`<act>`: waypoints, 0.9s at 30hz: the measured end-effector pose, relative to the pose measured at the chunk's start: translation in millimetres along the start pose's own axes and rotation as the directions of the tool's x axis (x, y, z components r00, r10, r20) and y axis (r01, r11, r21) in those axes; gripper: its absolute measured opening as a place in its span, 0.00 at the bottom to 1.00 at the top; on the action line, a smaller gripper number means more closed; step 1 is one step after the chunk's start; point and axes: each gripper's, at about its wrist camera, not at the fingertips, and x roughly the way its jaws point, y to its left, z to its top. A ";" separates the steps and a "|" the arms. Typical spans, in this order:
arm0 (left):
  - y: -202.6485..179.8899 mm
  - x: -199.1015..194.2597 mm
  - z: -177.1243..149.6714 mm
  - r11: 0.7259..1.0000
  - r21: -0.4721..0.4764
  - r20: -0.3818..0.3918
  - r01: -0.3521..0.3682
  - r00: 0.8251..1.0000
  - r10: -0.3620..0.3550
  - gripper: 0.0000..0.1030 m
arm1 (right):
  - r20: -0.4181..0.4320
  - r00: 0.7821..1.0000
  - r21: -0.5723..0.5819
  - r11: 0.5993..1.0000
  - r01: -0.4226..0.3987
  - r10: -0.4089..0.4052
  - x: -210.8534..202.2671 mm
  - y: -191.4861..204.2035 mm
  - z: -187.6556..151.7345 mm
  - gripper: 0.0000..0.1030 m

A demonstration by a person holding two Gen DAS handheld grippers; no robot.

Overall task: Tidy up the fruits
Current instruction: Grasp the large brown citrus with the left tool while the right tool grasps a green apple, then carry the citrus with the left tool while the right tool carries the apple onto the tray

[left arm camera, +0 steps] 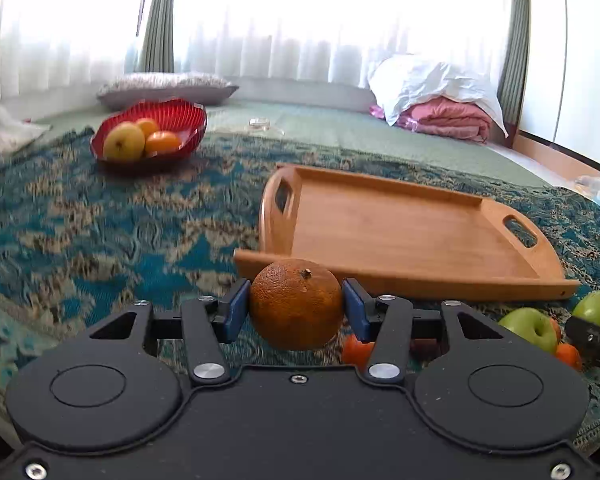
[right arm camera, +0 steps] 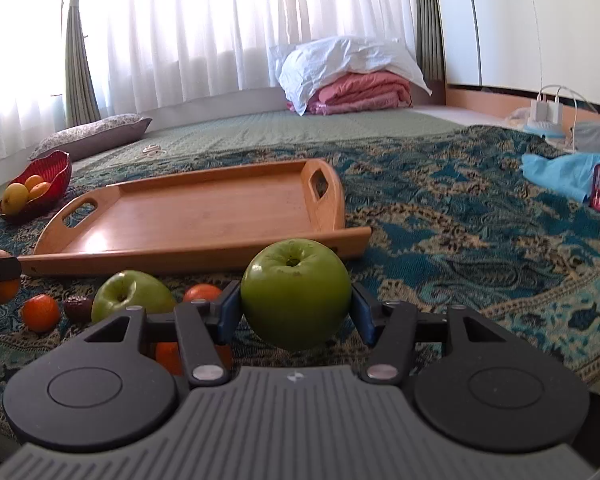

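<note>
Early stage only: left gripper (left arm camera: 296, 307) jaws closed on an orange (left arm camera: 296, 304), right gripper (right arm camera: 296, 307) jaws closed on a green apple (right arm camera: 295, 294), both just before the bare wooden tray (right arm camera: 204, 216), more fruit loose beside it.

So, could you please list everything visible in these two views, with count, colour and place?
orange: one, dark orange, between the left gripper's pads
green apples: two, one in the right gripper, one on the blanket
small oranges: at least three, loose on the blanket by the apples
dark fruit: one, brownish, beside them
tray: one, wooden, bare
red bowl: one, holding a yellow fruit and two oranges
blanket: one, teal patterned, under everything
pillow: one, grey, by the curtains
folded bedding: pink and white pile
left gripper: black, blue pads
right gripper: black, blue pads
</note>
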 end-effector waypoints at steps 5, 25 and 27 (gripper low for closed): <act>-2.5 -0.3 7.2 1.000 0.011 0.013 0.002 1.000 -0.002 0.47 | 0.030 0.999 -0.014 1.000 0.012 -0.011 -2.3 0.2 8.2 0.58; -20.7 63.1 89.6 0.997 0.007 -0.048 0.077 0.996 -0.077 0.46 | 0.016 0.994 -0.032 0.994 -0.108 0.109 57.7 -1.1 110.4 0.58; -21.6 74.3 101.6 0.996 -0.008 -0.054 0.094 0.994 -0.094 0.46 | 0.005 0.992 -0.027 0.991 -0.129 0.130 70.4 0.0 121.4 0.58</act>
